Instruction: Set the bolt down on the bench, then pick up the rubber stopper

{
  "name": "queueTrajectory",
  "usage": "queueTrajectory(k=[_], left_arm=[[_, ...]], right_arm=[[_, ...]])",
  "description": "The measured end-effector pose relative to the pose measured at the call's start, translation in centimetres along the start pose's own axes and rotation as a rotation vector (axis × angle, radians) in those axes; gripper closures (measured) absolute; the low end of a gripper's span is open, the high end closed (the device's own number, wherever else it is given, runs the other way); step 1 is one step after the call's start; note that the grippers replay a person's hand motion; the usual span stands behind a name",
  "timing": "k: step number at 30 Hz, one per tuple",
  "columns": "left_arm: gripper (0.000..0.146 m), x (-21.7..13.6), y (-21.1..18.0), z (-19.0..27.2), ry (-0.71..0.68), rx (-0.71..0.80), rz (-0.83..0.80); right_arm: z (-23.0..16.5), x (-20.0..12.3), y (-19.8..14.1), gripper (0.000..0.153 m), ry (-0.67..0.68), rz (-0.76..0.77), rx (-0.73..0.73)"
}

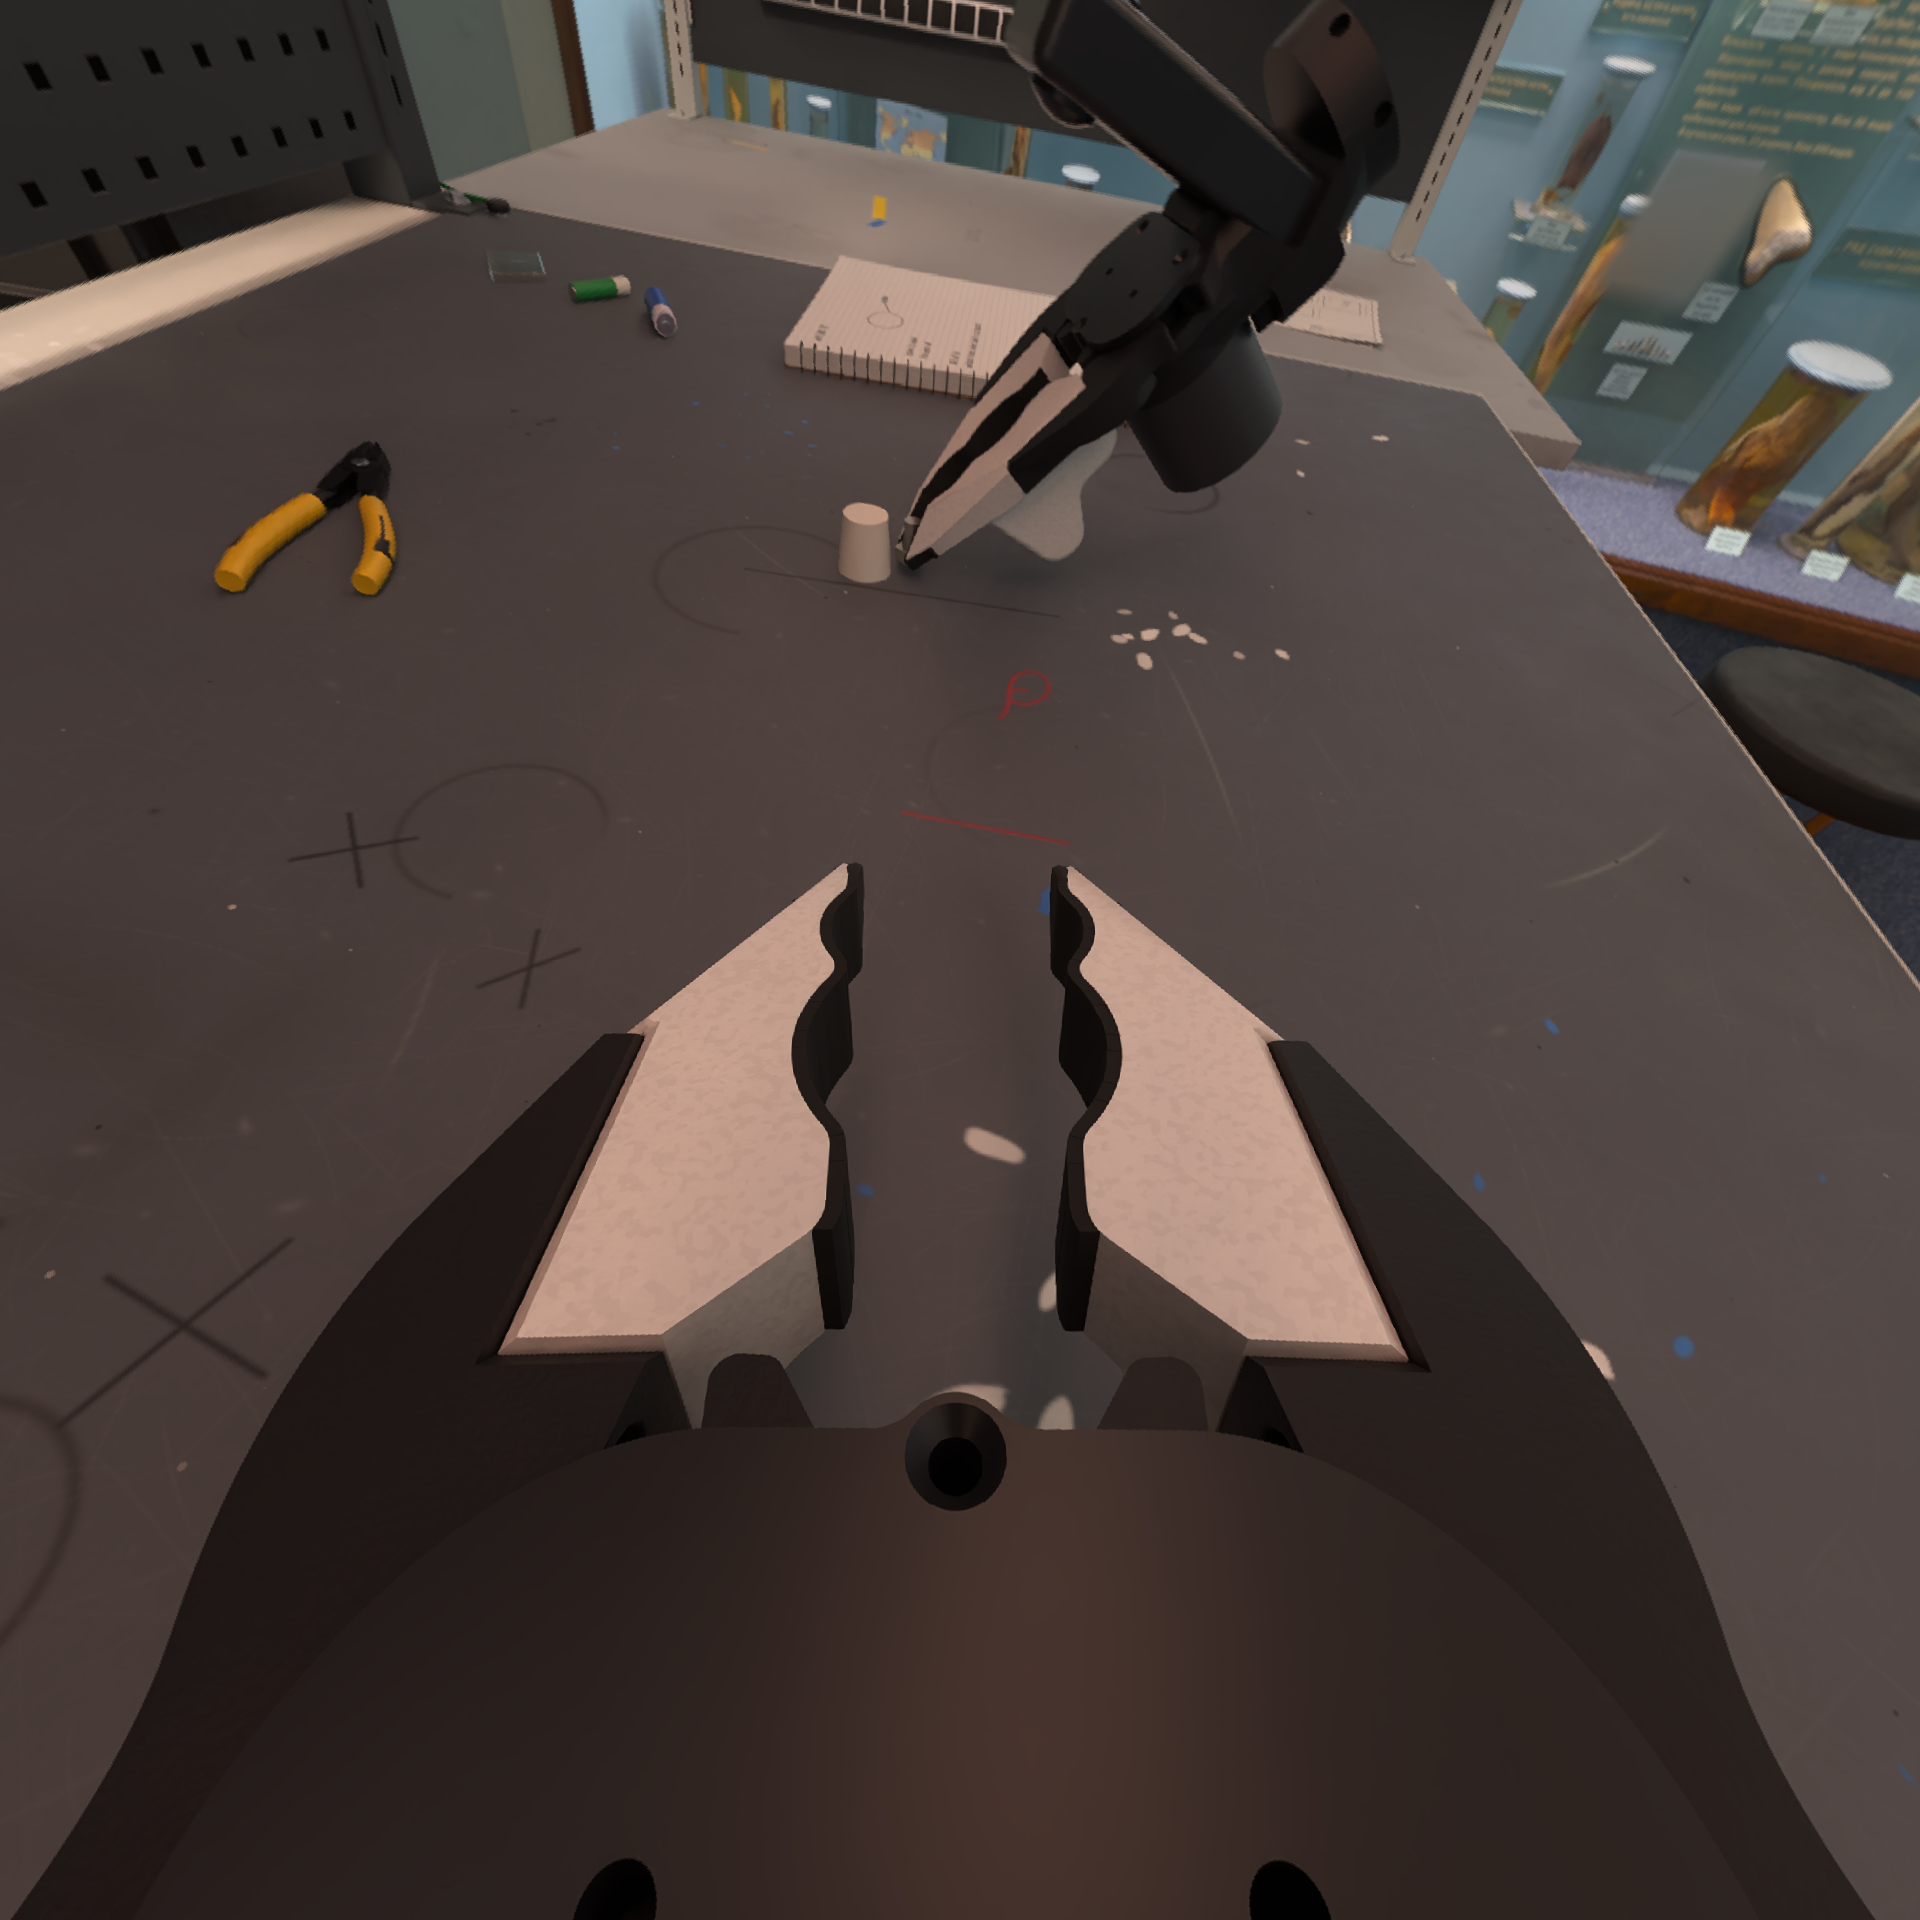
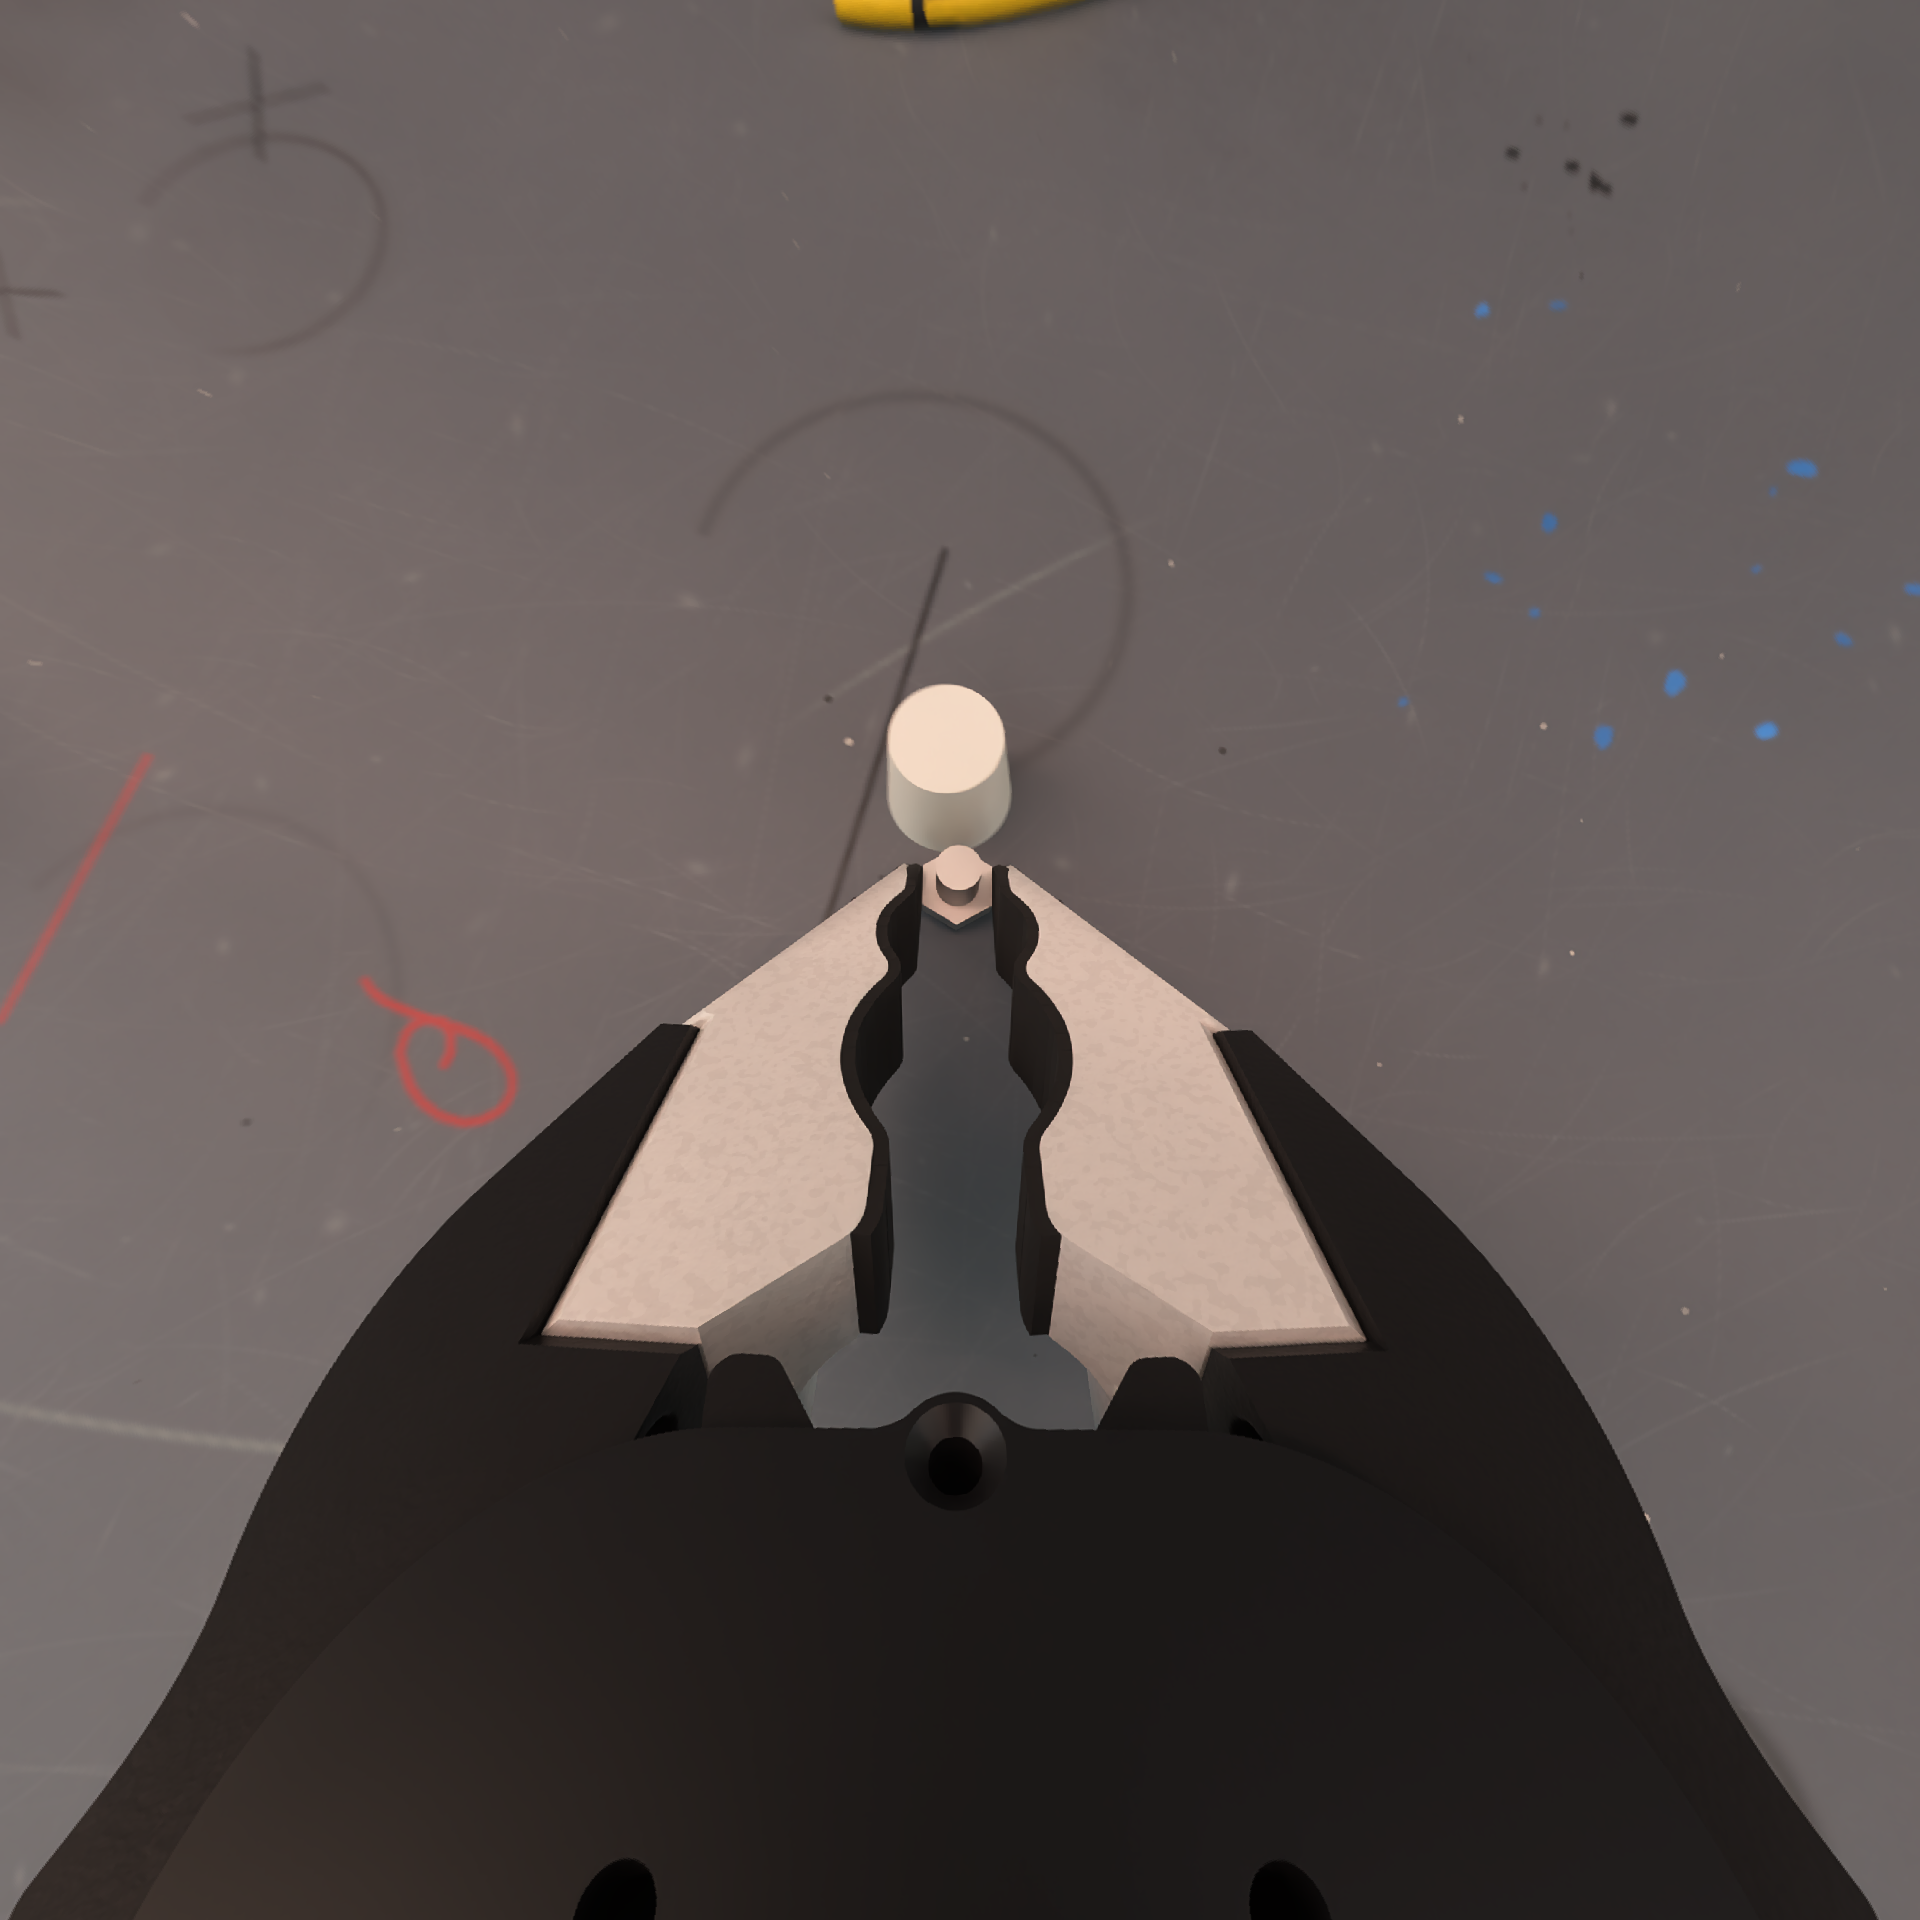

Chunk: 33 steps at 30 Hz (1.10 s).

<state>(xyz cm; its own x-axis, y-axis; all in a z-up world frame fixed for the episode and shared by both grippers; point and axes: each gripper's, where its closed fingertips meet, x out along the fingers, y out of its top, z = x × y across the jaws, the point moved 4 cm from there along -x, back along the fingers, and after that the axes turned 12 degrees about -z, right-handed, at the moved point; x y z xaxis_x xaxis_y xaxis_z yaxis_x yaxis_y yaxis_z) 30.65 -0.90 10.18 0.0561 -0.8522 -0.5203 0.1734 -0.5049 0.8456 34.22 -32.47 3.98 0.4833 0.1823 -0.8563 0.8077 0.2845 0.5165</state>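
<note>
The cream, cone-shaped rubber stopper [image 2: 945,769] stands upright on the dark grey bench [image 2: 1351,935]. It also shows in the left wrist view [image 1: 864,542]. My right gripper [image 2: 956,883] is shut on a small pale bolt [image 2: 956,881] held at its fingertips, just short of the stopper. In the left wrist view the right gripper [image 1: 916,551] tilts down with its tips close to the bench, right beside the stopper. My left gripper [image 1: 956,883] is open and empty, hovering over the bench [image 1: 520,675] well in front of the stopper.
Yellow-handled pliers [image 1: 312,520] lie left of the stopper; one handle shows in the right wrist view [image 2: 935,10]. A spiral notebook [image 1: 904,322], a green marker [image 1: 601,288] and a blue marker [image 1: 660,310] lie farther back. A round stool [image 1: 1818,727] stands beyond the bench's right edge.
</note>
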Motion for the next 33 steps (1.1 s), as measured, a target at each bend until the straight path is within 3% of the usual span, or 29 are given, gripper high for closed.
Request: queueTrajectory(k=[3,5,8,10,13,18,20,22,25,28,33], left_arm=[[0.11,-0.3,0.2,-0.6,0.021,-0.025,0.023],[0.11,-0.5,0.0,-1.3,0.048,-0.057,0.022],[0.11,-0.7,-0.3,-2.2,0.091,-0.077,0.01],[0.11,-0.6,-0.4,-2.3,0.102,-0.078,0.001],[0.11,-0.5,-0.6,-2.1,0.105,-0.072,-0.008],[0.11,-0.2,-0.6,-1.7,0.109,-0.05,-0.012],[0.11,-0.1,-0.4,-1.2,0.1,-0.012,0.013],[0.109,-0.2,-0.2,-0.9,0.108,-0.007,0.053],[0.11,-0.2,-0.3,-1.3,0.157,-0.015,0.018],[0.11,0.0,-0.7,-1.4,0.15,-0.035,-0.01],[0.11,0.5,-1.0,-1.1,0.134,-0.014,-0.041]], right_arm=[[-2.0,-1.6,0.8,0.14,0.055,0.079,-0.054],[-6.4,-3.0,1.4,0.14,0.203,0.134,-0.197],[-14.4,-2.9,0.9,0.14,0.429,0.089,-0.442],[-17.7,-2.0,0.6,0.14,0.454,0.037,-0.518],[-19.2,-0.6,0.4,0.14,0.42,-0.009,-0.571],[-18.9,0.2,0.0,0.14,0.363,-0.079,-0.594],[-18.0,-0.4,0.5,0.135,0.374,-0.039,-0.548],[-15.3,-1.6,1.5,0.131,0.339,0.059,-0.446],[-7.8,-2.1,2.6,0.125,0.128,0.15,-0.257],[-2.1,-1.5,2.2,0.114,-0.024,0.12,-0.118],[-0.8,-0.3,2.1,0.118,-0.016,0.097,-0.119]])
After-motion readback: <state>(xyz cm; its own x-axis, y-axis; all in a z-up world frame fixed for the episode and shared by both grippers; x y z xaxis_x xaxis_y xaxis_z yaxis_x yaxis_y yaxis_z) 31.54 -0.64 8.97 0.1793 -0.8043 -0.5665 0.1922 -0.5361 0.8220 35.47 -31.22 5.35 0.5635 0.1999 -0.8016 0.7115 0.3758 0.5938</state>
